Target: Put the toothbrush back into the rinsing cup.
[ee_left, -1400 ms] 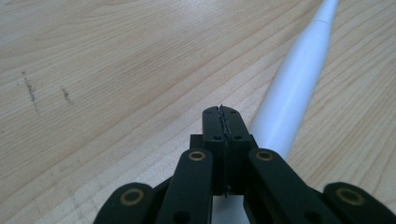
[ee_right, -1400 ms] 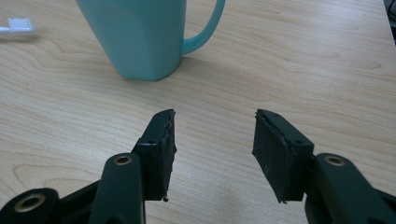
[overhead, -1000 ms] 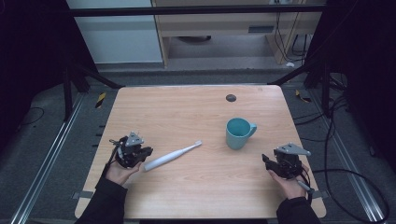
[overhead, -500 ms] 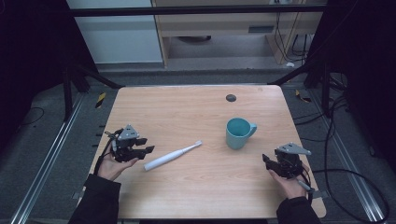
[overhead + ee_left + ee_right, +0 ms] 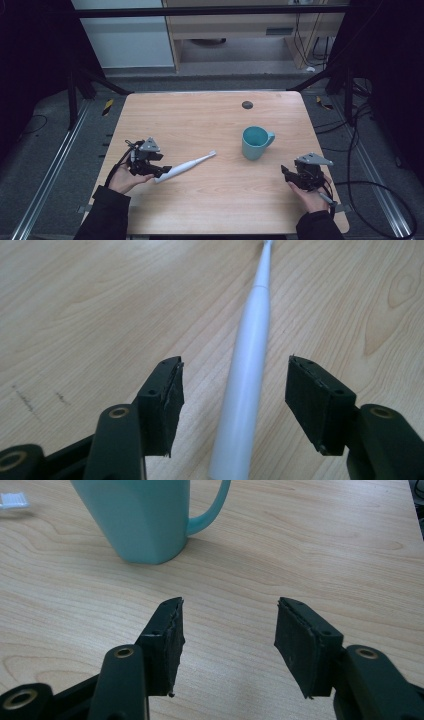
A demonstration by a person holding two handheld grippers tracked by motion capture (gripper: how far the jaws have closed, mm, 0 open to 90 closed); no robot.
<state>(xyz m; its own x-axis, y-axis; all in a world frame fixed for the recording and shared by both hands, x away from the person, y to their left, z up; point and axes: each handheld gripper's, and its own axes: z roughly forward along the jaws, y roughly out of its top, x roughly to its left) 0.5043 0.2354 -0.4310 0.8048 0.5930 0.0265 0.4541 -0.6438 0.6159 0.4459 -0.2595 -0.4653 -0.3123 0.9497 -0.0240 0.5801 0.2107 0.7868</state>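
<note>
1. Since the earlier frames the left gripper (image 5: 159, 170) has gone out toward the worktop's left edge and come back in to the thick end of the long white plastic toothbrush (image 5: 186, 167). Its fingers (image 5: 162, 400) have just been opening and are now spread, w/ the handle lying between them, untouched on both sides.
2. Toothbrush: flat on the pale wooden worktop (image 5: 200, 120), left of centre, lying diagonally, bristle end toward the teal ceramic mug (image 5: 256, 142). Same spot as before.
3. Right gripper (image 5: 286, 172): near the front right corner, fingers (image 5: 162, 640) apart w/ bare wood between, nothing held.
4. Mug upright, right of centre, handle on its right; just ahead of the right gripper, well apart from the brush head.
5. Open room: wide bare wood across the front middle and the far half; only a small dark round spot (image 5: 247, 105) near the far edge.
</note>
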